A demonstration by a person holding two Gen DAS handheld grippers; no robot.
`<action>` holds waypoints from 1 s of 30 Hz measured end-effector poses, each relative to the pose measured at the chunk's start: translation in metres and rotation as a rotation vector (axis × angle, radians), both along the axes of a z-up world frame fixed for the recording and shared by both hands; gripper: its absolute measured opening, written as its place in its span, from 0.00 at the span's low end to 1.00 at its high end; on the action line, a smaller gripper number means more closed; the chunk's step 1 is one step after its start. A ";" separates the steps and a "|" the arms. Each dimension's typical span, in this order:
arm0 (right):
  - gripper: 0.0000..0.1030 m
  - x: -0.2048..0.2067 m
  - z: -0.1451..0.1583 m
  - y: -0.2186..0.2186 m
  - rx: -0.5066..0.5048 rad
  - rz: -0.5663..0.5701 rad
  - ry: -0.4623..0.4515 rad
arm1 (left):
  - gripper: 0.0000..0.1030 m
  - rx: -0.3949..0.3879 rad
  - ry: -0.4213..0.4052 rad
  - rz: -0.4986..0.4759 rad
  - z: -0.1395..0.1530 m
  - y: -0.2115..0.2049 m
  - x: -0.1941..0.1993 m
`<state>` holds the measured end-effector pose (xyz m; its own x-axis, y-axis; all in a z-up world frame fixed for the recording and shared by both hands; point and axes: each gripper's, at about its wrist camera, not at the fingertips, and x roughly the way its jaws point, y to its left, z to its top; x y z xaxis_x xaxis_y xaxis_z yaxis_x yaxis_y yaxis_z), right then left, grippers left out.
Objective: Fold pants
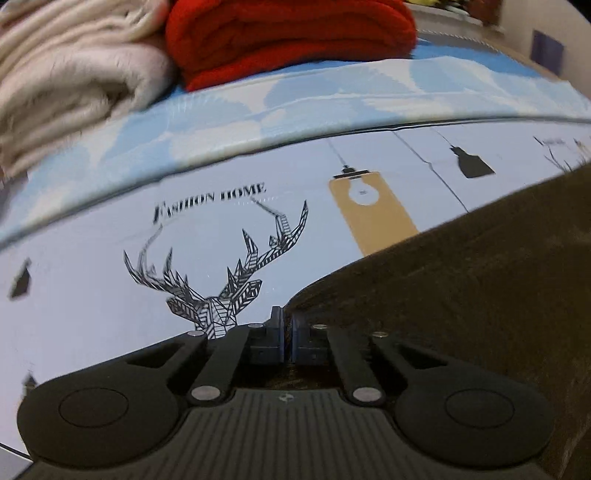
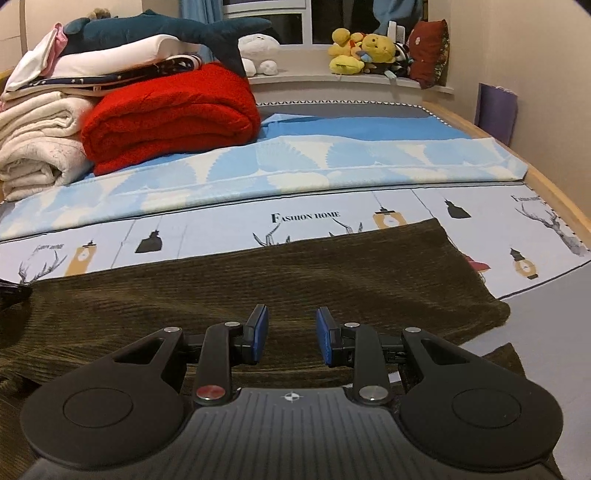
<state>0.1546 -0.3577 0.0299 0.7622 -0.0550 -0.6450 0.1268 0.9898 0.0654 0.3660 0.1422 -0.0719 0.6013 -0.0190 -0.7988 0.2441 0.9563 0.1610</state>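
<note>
**Dark pants spread on the bed, one edge pinched, one gripper open above them**

Nearest the left wrist camera, the left gripper (image 1: 287, 332) has its blue-padded jaws drawn almost together, with an edge of the pants (image 1: 480, 295) running into the narrow slit between them; the cloth right at the pads is dark and hard to make out, but the jaws appear to be pinching it. From there the pants fill the right side of that view and run off the frame, so their full shape cannot be seen. To the left of the gripper lies the printed bed sheet (image 1: 110, 295) with a deer head (image 1: 218, 291) partly hidden behind the gripper body. Farther back, blurred, a cream blanket (image 1: 66, 85) sits on the left and a red blanket (image 1: 288, 40) beside it, its top cut off.

In the right wrist view, the right gripper (image 2: 291, 336) hangs over the pants (image 2: 258, 280) with its jaws wide apart and nothing between them. The ribbed, olive-brown cloth lies flat across the sheet from the left edge to a hem on the right; its near part is hidden under the gripper. A black shape at the far left edge is too cut off to identify. Behind, left to right: a stack of folded bedding (image 2: 40, 147) with a stuffed shark (image 2: 166, 33) on top, the red blanket (image 2: 173, 114), then yellow stuffed toys (image 2: 358, 50) and a dark red cushion (image 2: 430, 51) on the windowsill (image 2: 306, 75).
</note>
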 end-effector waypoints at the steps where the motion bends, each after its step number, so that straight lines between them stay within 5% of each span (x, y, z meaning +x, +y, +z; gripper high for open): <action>1: 0.29 0.000 0.000 -0.001 -0.002 -0.004 0.002 | 0.03 0.018 -0.015 -0.012 0.007 -0.003 -0.006; 8: 0.29 -0.002 -0.004 -0.010 0.004 -0.042 0.030 | 0.03 0.069 -0.086 -0.055 0.068 -0.031 -0.074; 12: 0.29 -0.007 -0.004 -0.015 0.029 -0.053 0.039 | 0.02 0.086 -0.094 -0.080 0.095 -0.058 -0.146; 19: 0.29 -0.029 -0.002 -0.016 0.079 -0.058 0.044 | 0.02 0.052 0.001 -0.114 0.091 -0.077 -0.269; 22: 0.29 -0.037 0.000 -0.018 0.081 -0.054 0.037 | 0.01 -0.067 0.080 -0.075 0.086 -0.058 -0.289; 25: 0.29 -0.038 0.000 -0.026 0.093 -0.072 0.044 | 0.03 -0.268 0.146 0.132 0.082 -0.013 -0.291; 27: 0.29 -0.037 -0.002 -0.033 0.115 -0.091 0.052 | 0.16 -0.418 0.224 0.273 0.071 0.017 -0.289; 30: 0.29 -0.035 -0.006 -0.045 0.157 -0.126 0.068 | 0.36 -0.523 0.288 0.413 0.053 0.044 -0.282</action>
<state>0.1194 -0.4023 0.0237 0.7100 -0.0418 -0.7029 0.2585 0.9440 0.2050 0.0838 0.1859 -0.0188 0.4090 -0.2586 -0.8752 -0.1895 0.9140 -0.3586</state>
